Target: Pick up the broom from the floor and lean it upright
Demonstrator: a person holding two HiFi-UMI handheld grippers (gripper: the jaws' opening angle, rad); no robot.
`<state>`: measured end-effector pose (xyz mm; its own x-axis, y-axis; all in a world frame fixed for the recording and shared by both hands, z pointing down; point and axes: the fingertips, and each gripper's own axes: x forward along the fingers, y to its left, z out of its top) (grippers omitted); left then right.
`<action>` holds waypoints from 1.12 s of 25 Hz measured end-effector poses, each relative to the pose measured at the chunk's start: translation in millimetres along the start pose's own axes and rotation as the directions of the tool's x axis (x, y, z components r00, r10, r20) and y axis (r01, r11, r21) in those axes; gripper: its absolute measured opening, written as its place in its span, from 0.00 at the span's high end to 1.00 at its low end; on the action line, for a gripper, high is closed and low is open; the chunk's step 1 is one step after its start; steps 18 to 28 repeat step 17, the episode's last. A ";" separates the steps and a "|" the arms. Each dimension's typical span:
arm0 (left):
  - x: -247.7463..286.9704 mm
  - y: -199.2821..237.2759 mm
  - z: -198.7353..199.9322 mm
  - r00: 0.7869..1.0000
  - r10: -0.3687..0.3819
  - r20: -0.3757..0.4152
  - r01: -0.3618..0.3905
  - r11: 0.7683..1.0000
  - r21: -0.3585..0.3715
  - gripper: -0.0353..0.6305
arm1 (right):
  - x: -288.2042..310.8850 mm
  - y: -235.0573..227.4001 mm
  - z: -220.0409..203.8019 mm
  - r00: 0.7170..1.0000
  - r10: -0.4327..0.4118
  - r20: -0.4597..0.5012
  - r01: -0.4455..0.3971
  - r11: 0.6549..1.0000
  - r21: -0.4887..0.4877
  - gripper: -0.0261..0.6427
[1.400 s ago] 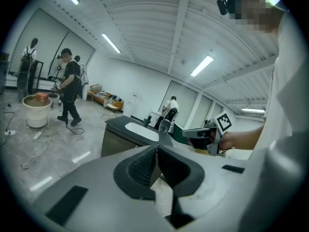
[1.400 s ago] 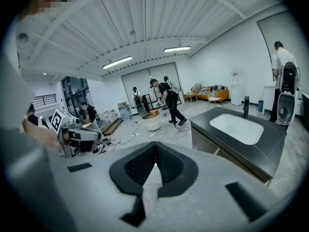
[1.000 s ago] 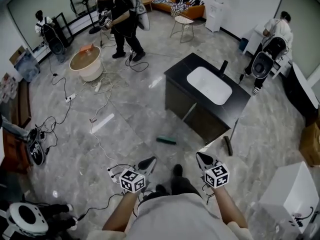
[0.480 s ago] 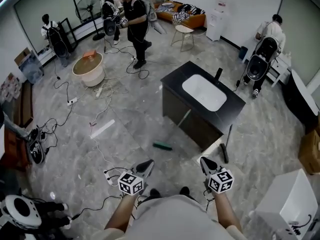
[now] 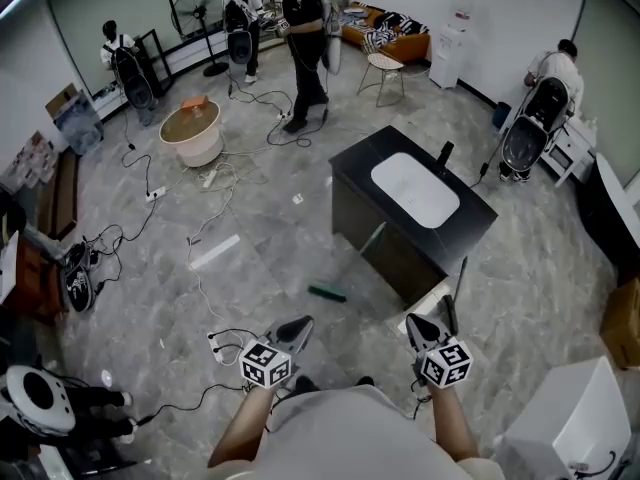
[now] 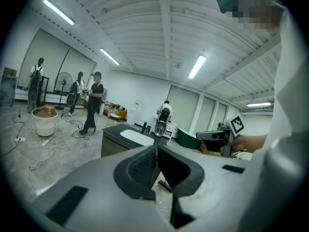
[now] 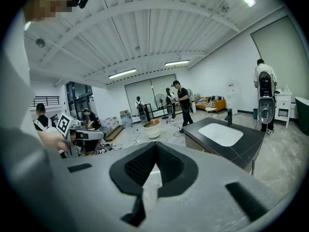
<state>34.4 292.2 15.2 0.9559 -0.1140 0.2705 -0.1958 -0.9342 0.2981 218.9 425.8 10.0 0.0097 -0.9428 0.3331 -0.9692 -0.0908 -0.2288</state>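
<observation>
broom [image 5: 452, 306] on floor [image 5: 270, 268], just right of sink cabinet [image 5: 400, 243]

Near end of the broom [image 5: 459, 280] lost behind the right gripper [image 5: 413, 320], small green thing [image 5: 327, 292] on the floor [image 5: 270, 303] too small to tell, white box [image 5: 560, 423] cut off by the corner.

Pale grey short-sleeve tee [image 5: 345, 436], dark shoes [image 5: 302, 383]; left gripper [image 5: 298, 325] & right gripper [image 5: 417, 322]: grey bodies w/ black ribbed pads [image 6: 142, 166], b/w square-marker cube [image 5: 265, 363] on each
</observation>
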 end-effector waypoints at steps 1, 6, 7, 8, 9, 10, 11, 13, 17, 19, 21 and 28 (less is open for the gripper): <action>1.7 -1.5 0.6 1.000 0.000 0.001 0.000 1.000 -0.002 0.92 | -0.3 -1.4 -0.6 1.000 0.001 0.000 -0.001 1.000 0.005 0.96; 8.2 -9.2 -0.4 1.000 0.000 -0.006 0.000 1.000 0.000 0.92 | -2.9 -5.4 -3.9 1.000 0.012 0.004 -0.012 1.000 0.023 0.96; 9.2 -10.5 -0.7 1.000 0.000 -0.008 0.000 1.000 0.002 0.92 | -3.8 -6.0 -4.6 1.000 0.014 0.004 -0.014 1.000 0.025 0.96; 9.8 -11.4 -0.8 1.000 0.001 -0.009 -0.001 1.000 0.002 0.92 | -4.8 -6.5 -5.2 1.000 0.014 0.005 -0.014 0.999 0.028 0.96; 10.2 -11.9 -0.9 1.000 0.002 -0.009 -0.002 1.000 0.001 0.92 | -5.5 -6.7 -5.6 1.000 0.014 0.006 -0.014 0.999 0.032 0.96; 10.5 -11.9 -1.0 1.000 0.002 -0.009 -0.002 1.000 0.000 0.92 | -5.9 -6.8 -5.8 1.000 0.015 0.007 -0.015 0.999 0.035 0.96; 10.8 -11.9 -1.2 1.000 0.003 -0.009 -0.003 1.000 -0.001 0.92 | -6.0 -6.8 -6.0 1.000 0.016 0.008 -0.016 0.999 0.039 0.96; 11.7 -12.9 -2.3 1.000 0.003 -0.009 -0.003 1.000 -0.005 0.92 | -6.4 -6.7 -7.1 1.000 0.017 0.008 -0.017 0.999 0.045 0.96; 13.7 -17.5 -5.8 1.000 -0.002 -0.016 0.001 1.000 -0.008 0.92 | -9.5 -7.5 -11.4 1.000 0.019 0.007 -0.019 0.998 0.053 0.96; 13.7 -17.5 -5.8 1.000 -0.002 -0.016 0.001 1.000 -0.008 0.92 | -9.5 -7.5 -11.4 1.000 0.019 0.007 -0.019 0.998 0.053 0.96; 13.7 -17.5 -5.8 1.000 -0.002 -0.016 0.001 1.000 -0.008 0.92 | -9.5 -7.5 -11.4 1.000 0.019 0.007 -0.019 0.998 0.053 0.96; 13.7 -17.5 -5.8 1.000 -0.002 -0.016 0.001 1.000 -0.008 0.92 | -9.5 -7.5 -11.4 1.000 0.019 0.007 -0.019 0.998 0.053 0.96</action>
